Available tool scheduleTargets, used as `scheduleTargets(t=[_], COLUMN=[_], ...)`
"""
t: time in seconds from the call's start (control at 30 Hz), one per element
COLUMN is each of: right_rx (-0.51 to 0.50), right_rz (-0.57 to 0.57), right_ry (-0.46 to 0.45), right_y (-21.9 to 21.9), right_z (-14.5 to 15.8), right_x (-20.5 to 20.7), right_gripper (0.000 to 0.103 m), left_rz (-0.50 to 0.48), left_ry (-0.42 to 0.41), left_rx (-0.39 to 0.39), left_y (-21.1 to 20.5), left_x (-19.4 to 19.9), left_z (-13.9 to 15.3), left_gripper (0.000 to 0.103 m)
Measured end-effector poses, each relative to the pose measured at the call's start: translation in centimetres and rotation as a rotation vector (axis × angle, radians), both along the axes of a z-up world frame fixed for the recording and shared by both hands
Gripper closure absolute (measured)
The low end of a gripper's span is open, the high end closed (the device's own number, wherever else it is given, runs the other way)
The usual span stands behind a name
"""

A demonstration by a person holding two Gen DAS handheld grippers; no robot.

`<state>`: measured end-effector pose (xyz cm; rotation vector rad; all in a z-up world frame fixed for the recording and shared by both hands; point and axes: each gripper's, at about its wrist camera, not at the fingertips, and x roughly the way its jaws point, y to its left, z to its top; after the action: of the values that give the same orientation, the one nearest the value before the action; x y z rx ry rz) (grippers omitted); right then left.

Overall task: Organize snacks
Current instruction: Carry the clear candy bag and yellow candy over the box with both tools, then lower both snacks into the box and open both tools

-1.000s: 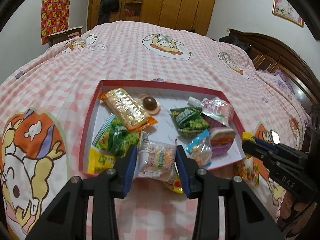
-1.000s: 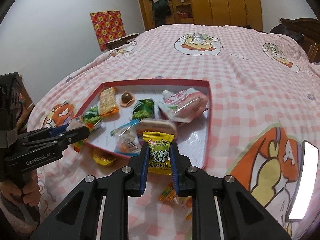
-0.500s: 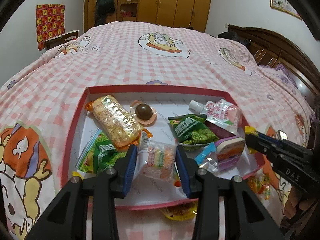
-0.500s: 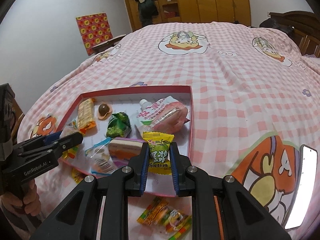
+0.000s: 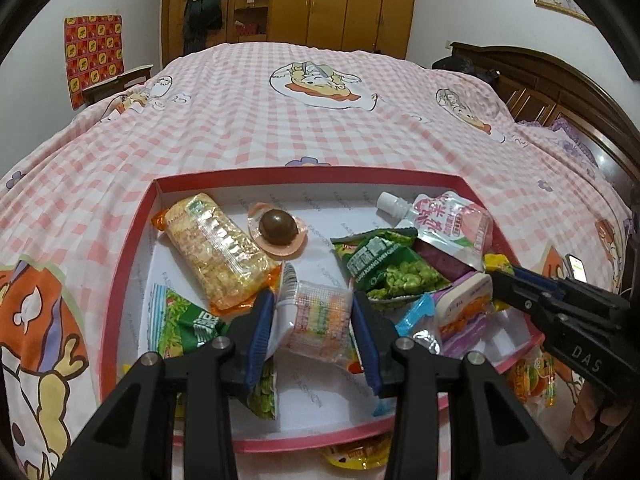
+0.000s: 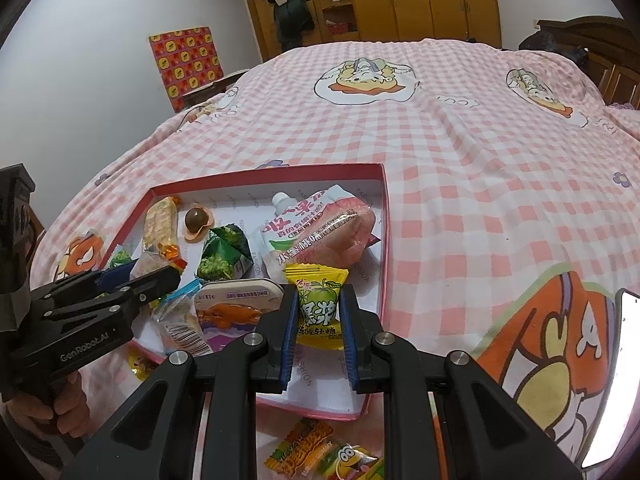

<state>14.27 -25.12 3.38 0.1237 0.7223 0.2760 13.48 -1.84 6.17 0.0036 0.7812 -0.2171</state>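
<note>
Left wrist view: left gripper [image 5: 313, 320] clamps a clear candy packet [image 5: 316, 320] over the red tray [image 5: 124, 280], likely for release; right gripper [image 6: 318, 314] pinches a yellow sachet [image 6: 318, 304] likewise.

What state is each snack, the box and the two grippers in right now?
left gripper: shut on clear candy packet, over the box
right gripper: shut on yellow candy packet, over the box
red box: open, no lid in view, on the bed
peach drink pouch: capped, lying in the box
rice cracker pack: sealed, lying flat in the box
colourful snack bags: outside the box
</note>
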Motion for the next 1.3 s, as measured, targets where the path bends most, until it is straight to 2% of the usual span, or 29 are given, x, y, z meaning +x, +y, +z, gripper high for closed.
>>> scheduleTargets(t=[0.33, 0.5, 0.57, 0.83, 1.03, 1.3], right_rx=[0.001, 0.019, 0.025, 0.035, 0.05, 0.062], right_rz=[0.004, 0.012, 0.015, 0.005, -0.004, 0.008], right_ry=[0.005, 0.006, 0.006, -0.015, -0.034, -0.032], right_y=[0.1, 0.1, 0.1, -0.2, -0.5, -0.7], right_z=[-0.3, -0.2, -0.1, 0.3, 0.9, 1.2], right_x=[0.1, 0.1, 0.0, -0.5, -1.1, -2.1], right_gripper=[0.082, 0.082, 0.081, 0.063, 0.057, 0.054], left_rz=[-0.012, -0.015, -0.011, 0.001, 0.015, 0.038], left_ry=[0.009, 0.019, 0.017, 0.026, 0.023, 0.028], left_rx=[0.006, -0.017, -0.022, -0.034, -0.042, -0.05], left_y=[-0.2, 0.0, 0.1, 0.5, 0.9, 1.6], left_x=[0.4, 0.4, 0.3, -0.5, -1.5, -3.2], left_z=[-0.3, -0.3, -0.1, 0.5, 1.1, 1.9], left_gripper=[0.061, 0.057, 0.053, 0.05, 0.049, 0.049])
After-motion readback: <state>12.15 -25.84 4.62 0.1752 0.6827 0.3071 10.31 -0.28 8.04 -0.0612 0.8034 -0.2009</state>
